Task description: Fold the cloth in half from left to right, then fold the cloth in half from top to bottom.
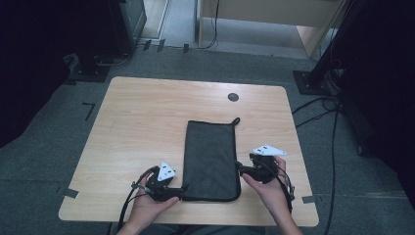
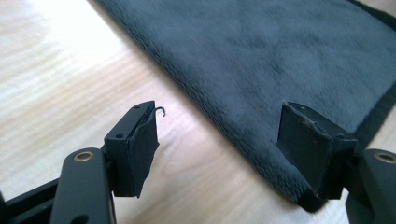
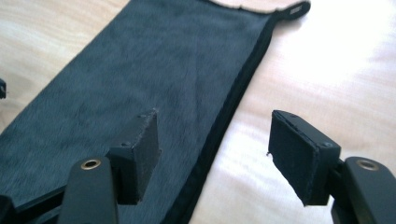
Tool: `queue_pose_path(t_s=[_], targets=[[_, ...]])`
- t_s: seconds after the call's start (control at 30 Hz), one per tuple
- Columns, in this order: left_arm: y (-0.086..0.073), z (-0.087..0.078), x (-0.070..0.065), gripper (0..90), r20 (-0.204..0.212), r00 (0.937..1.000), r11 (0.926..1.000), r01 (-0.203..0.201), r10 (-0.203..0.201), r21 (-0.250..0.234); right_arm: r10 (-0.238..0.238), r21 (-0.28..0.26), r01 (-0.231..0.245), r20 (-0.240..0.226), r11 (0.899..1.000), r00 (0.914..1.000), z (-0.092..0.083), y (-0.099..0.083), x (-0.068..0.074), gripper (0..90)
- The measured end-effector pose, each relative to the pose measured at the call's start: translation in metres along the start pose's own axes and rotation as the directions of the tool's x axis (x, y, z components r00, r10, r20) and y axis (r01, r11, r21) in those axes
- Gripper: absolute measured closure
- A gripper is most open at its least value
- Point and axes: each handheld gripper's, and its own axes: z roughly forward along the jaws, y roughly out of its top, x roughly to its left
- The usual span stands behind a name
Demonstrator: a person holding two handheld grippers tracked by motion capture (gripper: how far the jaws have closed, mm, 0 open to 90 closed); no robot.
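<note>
Towel [image 1: 211,159] lies flat, folded long, at table [image 1: 147,122] centre-right, loop at 12. My left gripper [image 1: 182,188] has jaws apart straddling the 7 o'clock corner; right gripper [image 1: 239,168] jaws apart over the 4 o'clock edge. My guess: set to pinch both near ends for another fold. No containers.

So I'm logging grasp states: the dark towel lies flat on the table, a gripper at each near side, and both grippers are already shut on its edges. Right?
Not quite. The dark towel does lie flat on the table, with the left gripper and right gripper at its near sides, but both are open. Each gripper view shows its jaws spread wide astride an edge, clamping nothing.
</note>
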Motion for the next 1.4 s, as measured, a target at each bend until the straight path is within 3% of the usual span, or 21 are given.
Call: queue_pose_path(t_s=[0.33,0.4,0.47,0.73,0.9,0.97,1.23,1.4], targets=[[0.038,0.012,0.023,28.6,-0.05,0.9987,0.9985,-0.001,-0.002,-0.056,0.001,-0.009,-0.002,-0.019,1.0,0.9998,0.022,0.035,-0.008,32.4],[0.047,0.017,0.031,28.9,-0.059,0.998,0.9971,0.018,-0.022,-0.074,0.006,-0.005,-0.006,-0.021,1.0,0.9998,0.03,0.041,-0.01,32.4],[0.059,0.028,0.045,28.9,-0.067,0.9953,0.9942,0.064,-0.07,-0.087,0.006,0.004,-0.006,-0.021,1.0,0.9998,0.038,0.046,-0.012,32.3],[0.09,0.052,0.074,28.9,-0.132,0.9857,0.992,0.094,-0.105,-0.085,0.007,0.038,-0.007,0.0,0.999,1.0,0.069,0.064,-0.024,32.4],[0.101,0.061,0.085,29.2,-0.15,0.9812,0.9897,0.108,-0.121,-0.094,0.023,0.038,-0.023,0.003,0.999,0.9997,0.08,0.072,-0.032,33.5],[0.109,0.068,0.093,29.9,-0.168,0.9741,0.9852,0.135,-0.152,-0.106,0.035,0.035,-0.035,0.008,0.999,0.9994,0.086,0.077,-0.038,35.1],[0.124,0.086,0.105,30.6,-0.192,0.9684,0.9856,0.146,-0.16,-0.086,0.068,0.046,-0.069,0.016,0.997,0.9975,0.104,0.083,-0.052,39.0],[0.128,0.101,0.11,31.8,-0.181,0.9637,0.9792,0.183,-0.196,-0.089,0.072,0.019,-0.073,0.024,0.997,0.9971,0.116,0.085,-0.058,40.8]])
